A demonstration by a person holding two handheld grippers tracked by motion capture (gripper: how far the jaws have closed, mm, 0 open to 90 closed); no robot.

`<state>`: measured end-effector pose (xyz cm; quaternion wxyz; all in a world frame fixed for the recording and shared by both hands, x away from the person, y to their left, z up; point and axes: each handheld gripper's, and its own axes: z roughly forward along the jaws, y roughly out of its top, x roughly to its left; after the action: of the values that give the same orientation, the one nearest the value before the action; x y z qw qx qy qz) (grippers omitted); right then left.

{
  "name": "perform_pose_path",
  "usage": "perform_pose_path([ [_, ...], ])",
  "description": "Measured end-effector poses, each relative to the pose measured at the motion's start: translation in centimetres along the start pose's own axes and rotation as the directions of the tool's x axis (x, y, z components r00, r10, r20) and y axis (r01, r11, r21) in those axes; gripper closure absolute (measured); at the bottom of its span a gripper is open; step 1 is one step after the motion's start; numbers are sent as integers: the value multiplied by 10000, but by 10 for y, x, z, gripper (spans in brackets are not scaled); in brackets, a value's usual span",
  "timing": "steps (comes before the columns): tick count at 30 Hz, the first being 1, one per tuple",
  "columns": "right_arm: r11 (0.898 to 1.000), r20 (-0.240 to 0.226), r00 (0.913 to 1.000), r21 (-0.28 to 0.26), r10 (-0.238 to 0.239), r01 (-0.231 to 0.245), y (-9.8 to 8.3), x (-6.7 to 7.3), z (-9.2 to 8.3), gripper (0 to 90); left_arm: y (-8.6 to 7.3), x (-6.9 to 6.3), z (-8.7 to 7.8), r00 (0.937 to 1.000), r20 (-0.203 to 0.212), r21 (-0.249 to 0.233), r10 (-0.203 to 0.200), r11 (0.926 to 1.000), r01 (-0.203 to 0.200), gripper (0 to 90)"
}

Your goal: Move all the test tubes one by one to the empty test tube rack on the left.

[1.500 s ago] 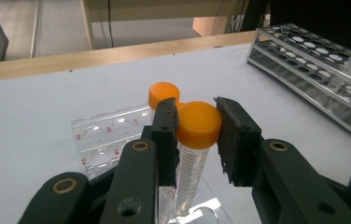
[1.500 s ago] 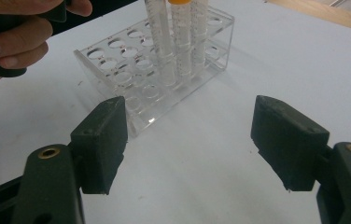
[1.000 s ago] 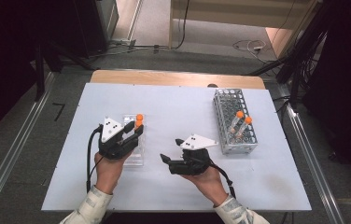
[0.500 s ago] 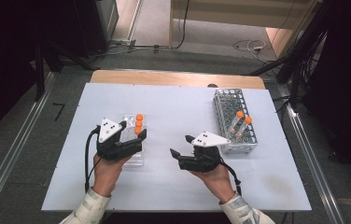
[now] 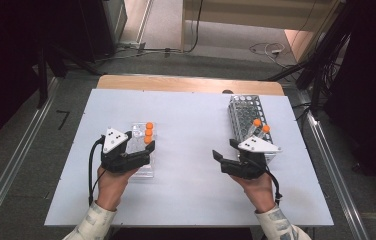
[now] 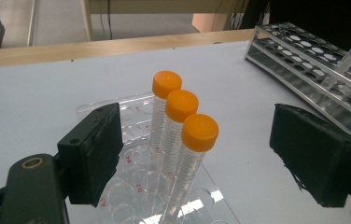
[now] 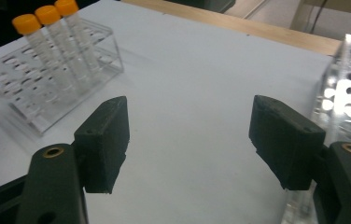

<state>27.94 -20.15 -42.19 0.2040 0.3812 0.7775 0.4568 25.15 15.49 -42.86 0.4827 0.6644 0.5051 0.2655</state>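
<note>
Orange-capped clear plastic tubes [image 6: 182, 140] — three of them — stand upright in a row in the clear acrylic rack [image 5: 143, 150] on the white bench [image 5: 186, 125]. The left gripper [image 6: 211, 154] has just been opening its jaws, which stand apart around the nearest tube without pressing it. The right gripper [image 7: 201, 140], jaws released and empty, hangs beside the metal wire rack [image 5: 248, 117], where two more tubes [image 5: 258, 127] lean — by my reading, those are left to move.

orange caps [image 6: 181, 105]; black jaws, white table [image 5: 191, 115]
</note>
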Motion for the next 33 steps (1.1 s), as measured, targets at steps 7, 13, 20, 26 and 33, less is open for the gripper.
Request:
perform_pose_path([
  [7,9989,659,9968,-136,461,-453,-6,-28,-17,276,-1,4,0,9992,-317,-103,-236,9997,233,124],
  [13,9975,1247,9897,-189,697,-678,-13,-47,-28,280,-1,5,0,9988,-368,-139,-314,9994,309,108],
  [20,9948,2055,9733,-266,1021,-987,-20,-67,-33,294,0,5,-1,9992,-197,-180,-351,9992,348,98],
  [26,9913,2619,9561,-342,1314,-1269,-25,-84,-26,355,0,6,0,9993,-20,-177,-367,9992,367,100],
  [33,9872,2925,9429,-396,1594,-1546,-27,-99,-11,482,-1,6,-1,9998,129,-231,-132,9996,134,143],
])
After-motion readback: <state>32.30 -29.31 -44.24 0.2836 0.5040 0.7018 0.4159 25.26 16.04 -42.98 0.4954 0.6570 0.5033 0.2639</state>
